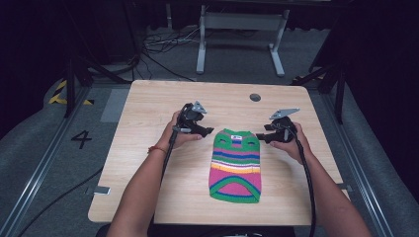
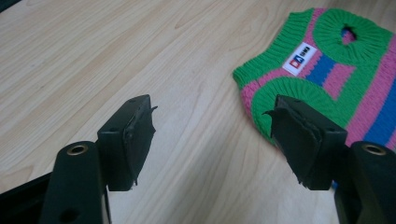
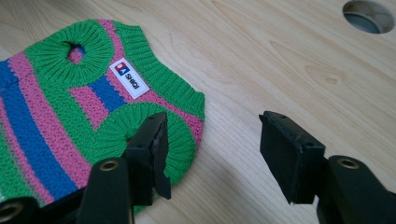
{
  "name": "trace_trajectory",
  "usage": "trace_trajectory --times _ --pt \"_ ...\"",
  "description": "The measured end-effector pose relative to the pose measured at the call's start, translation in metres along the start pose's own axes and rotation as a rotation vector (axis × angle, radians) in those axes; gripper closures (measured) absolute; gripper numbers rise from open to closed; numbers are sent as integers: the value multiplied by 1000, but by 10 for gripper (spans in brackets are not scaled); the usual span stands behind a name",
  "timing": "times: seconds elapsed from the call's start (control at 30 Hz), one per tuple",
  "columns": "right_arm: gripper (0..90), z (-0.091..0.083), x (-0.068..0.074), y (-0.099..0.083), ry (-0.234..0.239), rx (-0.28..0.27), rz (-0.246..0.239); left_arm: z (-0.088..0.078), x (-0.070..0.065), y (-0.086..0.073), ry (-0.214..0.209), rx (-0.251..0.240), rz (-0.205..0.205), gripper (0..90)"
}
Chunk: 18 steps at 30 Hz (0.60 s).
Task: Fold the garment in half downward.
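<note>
A small knitted sweater (image 1: 235,165) striped green, pink, blue and yellow lies flat on the wooden table (image 1: 148,108), neck end toward the far side. A white label (image 2: 300,59) sits near its collar. My left gripper (image 1: 209,131) hovers just left of the sweater's top corner, jaws open with bare table between them (image 2: 212,130). My right gripper (image 1: 259,138) hovers at the top right corner, jaws open; its left jaw is over the green armhole rim (image 3: 184,140), and nothing is pinched (image 3: 212,140).
A round cable hole (image 1: 255,97) is in the table's far side, also near my right gripper (image 3: 369,15). Beyond the table stand a white frame leg (image 1: 201,44) and loose cables on grey carpet. Bare wood lies left and right of the sweater.
</note>
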State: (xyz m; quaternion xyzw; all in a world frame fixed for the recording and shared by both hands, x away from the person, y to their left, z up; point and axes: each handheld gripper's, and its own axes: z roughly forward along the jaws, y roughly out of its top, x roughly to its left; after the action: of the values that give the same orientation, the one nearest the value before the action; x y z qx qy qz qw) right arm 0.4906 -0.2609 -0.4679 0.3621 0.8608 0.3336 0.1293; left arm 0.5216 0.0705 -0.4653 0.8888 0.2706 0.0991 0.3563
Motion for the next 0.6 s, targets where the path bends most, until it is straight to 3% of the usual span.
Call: trace_trajectory --times 0.17,0.3,0.5,0.57,0.6 --pt "454 13 1 1 10 13 2 24 -4 7 -27 26 -6 310" --pt "466 23 2 4 3 24 1 38 -9 14 -45 19 -10 316" --pt "480 36 2 4 -1 31 19 58 -13 19 -35 68 2 368" --pt "509 41 -2 3 20 7 58 63 -12 17 -49 64 -41 388" --pt "509 41 -2 3 20 7 58 63 -12 17 -49 64 -41 407"
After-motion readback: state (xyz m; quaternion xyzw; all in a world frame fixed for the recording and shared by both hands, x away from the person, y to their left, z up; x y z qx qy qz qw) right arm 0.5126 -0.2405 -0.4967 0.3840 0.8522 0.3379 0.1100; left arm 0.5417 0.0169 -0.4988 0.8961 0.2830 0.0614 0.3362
